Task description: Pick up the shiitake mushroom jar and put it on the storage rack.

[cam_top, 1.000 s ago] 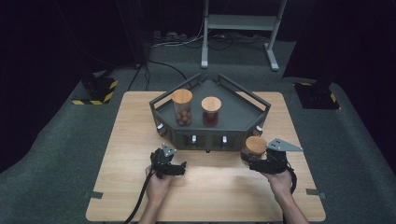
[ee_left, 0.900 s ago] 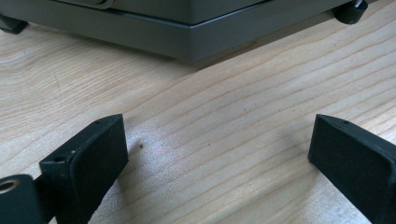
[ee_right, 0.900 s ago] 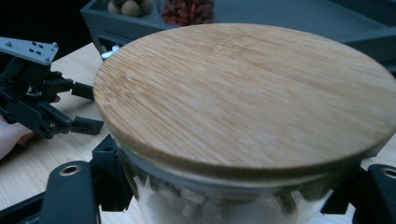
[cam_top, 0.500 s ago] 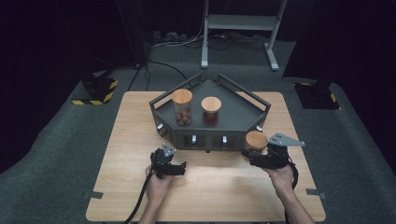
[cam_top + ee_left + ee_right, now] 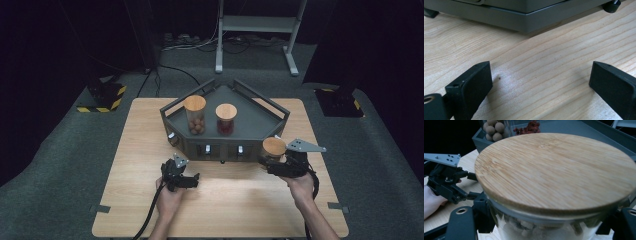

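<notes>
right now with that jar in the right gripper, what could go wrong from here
The right gripper clamps the jar by its glass just under the wooden lid; smooth glass might slip if the hand tilts. The jar hangs close to the grey tray's front wall, so lifting it in could clip that wall. Two jars already stand inside, so a long reach might knock them.

Black grippers (image 5: 183,176), grey plate (image 5: 306,145), black cables (image 5: 150,212)
</notes>
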A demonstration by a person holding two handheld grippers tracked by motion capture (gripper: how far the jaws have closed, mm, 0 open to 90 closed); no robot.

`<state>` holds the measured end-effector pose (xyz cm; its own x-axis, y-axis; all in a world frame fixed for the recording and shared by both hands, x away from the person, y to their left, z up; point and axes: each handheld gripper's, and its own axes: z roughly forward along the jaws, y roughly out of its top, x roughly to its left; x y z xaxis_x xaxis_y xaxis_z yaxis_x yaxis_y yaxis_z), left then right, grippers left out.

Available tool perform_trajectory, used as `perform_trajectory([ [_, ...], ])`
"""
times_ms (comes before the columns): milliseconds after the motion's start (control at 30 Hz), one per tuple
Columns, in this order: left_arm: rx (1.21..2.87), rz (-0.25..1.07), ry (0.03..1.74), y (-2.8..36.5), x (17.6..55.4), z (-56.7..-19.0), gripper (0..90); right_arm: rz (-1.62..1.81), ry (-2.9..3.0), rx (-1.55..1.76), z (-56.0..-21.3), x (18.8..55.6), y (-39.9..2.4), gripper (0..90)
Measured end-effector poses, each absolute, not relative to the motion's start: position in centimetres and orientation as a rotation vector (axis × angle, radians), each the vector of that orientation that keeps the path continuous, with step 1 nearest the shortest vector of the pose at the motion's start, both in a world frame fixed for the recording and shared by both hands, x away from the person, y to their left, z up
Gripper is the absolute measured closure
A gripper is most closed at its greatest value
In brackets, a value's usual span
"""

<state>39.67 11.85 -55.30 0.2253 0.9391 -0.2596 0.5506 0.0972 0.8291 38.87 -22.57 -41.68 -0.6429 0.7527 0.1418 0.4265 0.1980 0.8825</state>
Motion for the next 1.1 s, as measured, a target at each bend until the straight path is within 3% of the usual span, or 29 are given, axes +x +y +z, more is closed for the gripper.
perform_trajectory([
  [1100,1.572,0.527,1.442,11.9,39.7,-55.3,4.6,1.459,2.152,1.085,-39.0,40.6,-21.8,25.2],
])
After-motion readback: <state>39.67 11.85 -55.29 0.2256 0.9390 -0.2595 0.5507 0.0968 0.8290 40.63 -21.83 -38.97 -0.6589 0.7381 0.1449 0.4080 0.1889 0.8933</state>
